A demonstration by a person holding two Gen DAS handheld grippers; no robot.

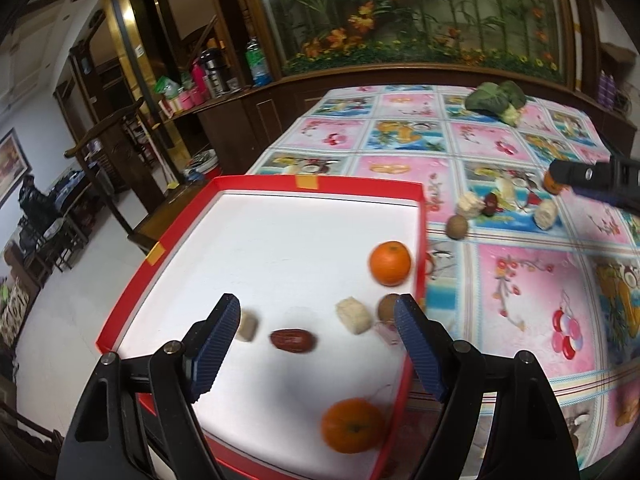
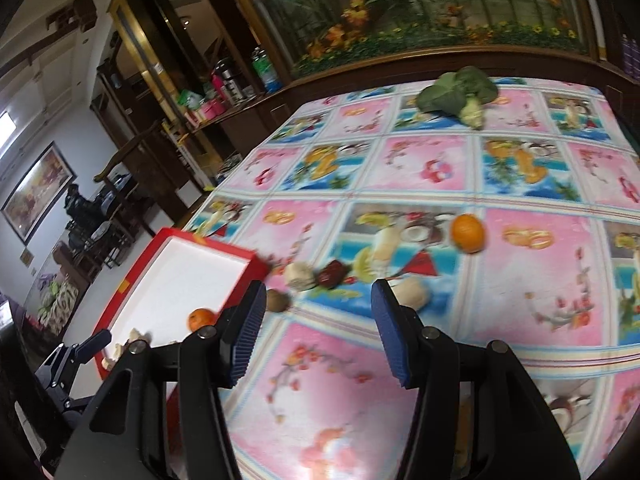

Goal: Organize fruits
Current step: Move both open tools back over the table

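Two tools hang over a table with a pink patterned cloth, both spread wide and gripping nothing. Farthest left sits a red-rimmed white tray. The left tool hovers above the tray's near part. Between its fingers, on the tray floor, lie a pale chunk just by the left finger, a dark red date, a second pale chunk and a brown round fruit partly behind the right finger. An orange rests by the tray's right wall; another orange lies nearer the camera.

Right of the tray, on the cloth, the right wrist view shows a brown round fruit, a pale piece touching a dark red fruit, then another pale piece partly behind a finger of the right tool. Further right lies a lone orange. A leafy broccoli lies at the far edge.
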